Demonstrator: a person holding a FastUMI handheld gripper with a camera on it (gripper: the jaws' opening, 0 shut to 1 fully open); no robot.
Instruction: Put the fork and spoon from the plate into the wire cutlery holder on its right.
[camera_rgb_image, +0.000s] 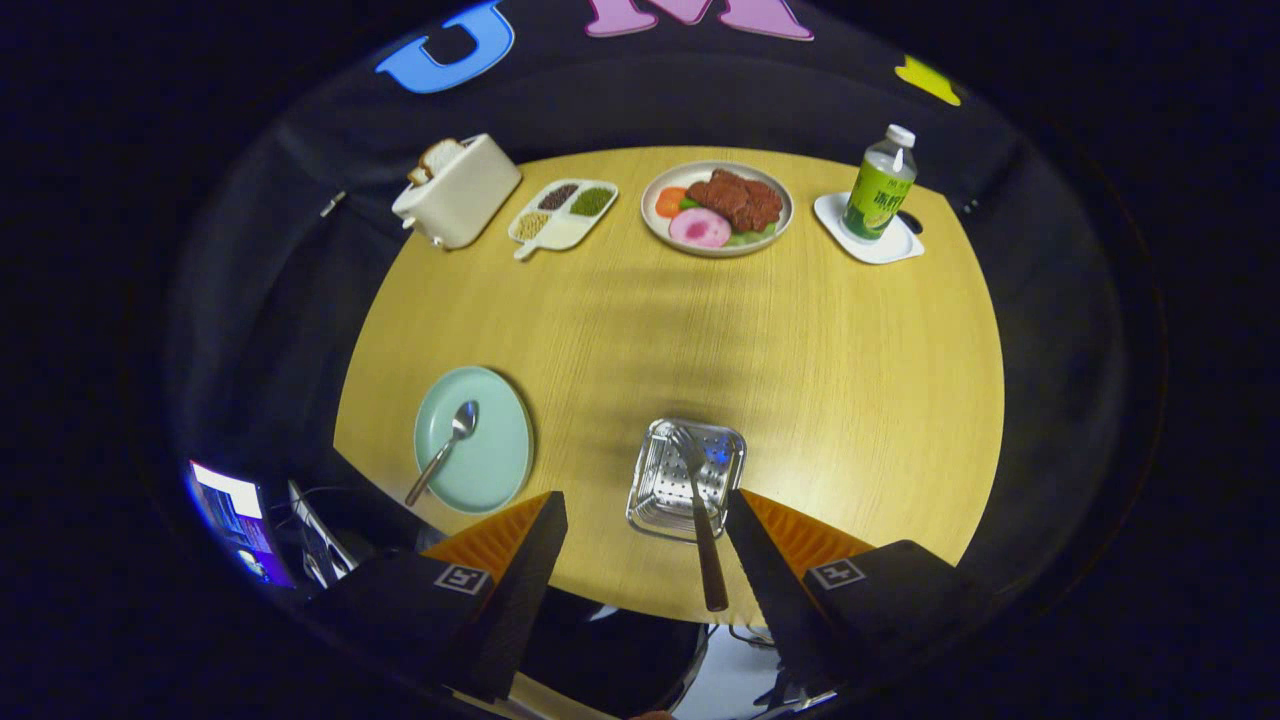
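The jaws are spread wide with nothing held between them. The fork (700, 510) is seen lying in the wire cutlery holder (660, 505), head far, handle jutting near past the rim; a knock could tip it out. The spoon (445, 450) is left on the plate (495, 465), to the left, bowl far-right, handle near-left over the rim; it could be slid onto the desk (700, 330).

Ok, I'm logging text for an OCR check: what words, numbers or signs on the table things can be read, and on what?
Bottle label: print too small to read.
Screen: blurred, unreadable.
Gripper, open either side of the fork handle: a square coded marker behind each finger, no words.
Nothing else carries text.
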